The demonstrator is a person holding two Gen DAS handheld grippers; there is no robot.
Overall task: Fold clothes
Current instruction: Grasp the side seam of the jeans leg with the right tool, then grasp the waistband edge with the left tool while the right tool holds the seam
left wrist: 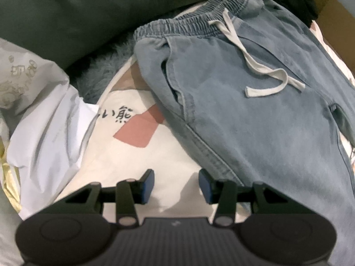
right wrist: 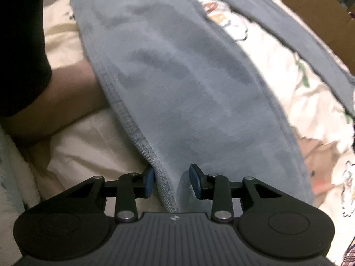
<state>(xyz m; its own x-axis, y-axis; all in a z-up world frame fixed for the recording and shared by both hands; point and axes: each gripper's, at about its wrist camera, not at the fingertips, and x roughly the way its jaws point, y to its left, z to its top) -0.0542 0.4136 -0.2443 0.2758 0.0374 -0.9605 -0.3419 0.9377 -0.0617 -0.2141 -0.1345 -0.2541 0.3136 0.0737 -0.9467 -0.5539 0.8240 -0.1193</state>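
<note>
Left wrist view: light-blue drawstring trousers [left wrist: 255,110] lie spread across a cream printed bedsheet [left wrist: 137,155], waistband toward a dark green pillow [left wrist: 77,17], while the left gripper [left wrist: 176,187] hovers with jaws apart and empty beside the trousers' side seam. Right wrist view: the right gripper [right wrist: 170,182], jaws parted, straddles the stitched edge of a trouser leg [right wrist: 188,88] without clamping it, a person's forearm [right wrist: 66,102] resting on the sheet beside that leg.

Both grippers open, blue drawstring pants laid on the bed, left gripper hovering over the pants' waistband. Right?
Not quite. The left gripper is open, but it hovers over the cream bedding beside the pants, well short of the waistband, as the left wrist view shows. The right gripper is open too, straddling the pants' seam edge.
</note>
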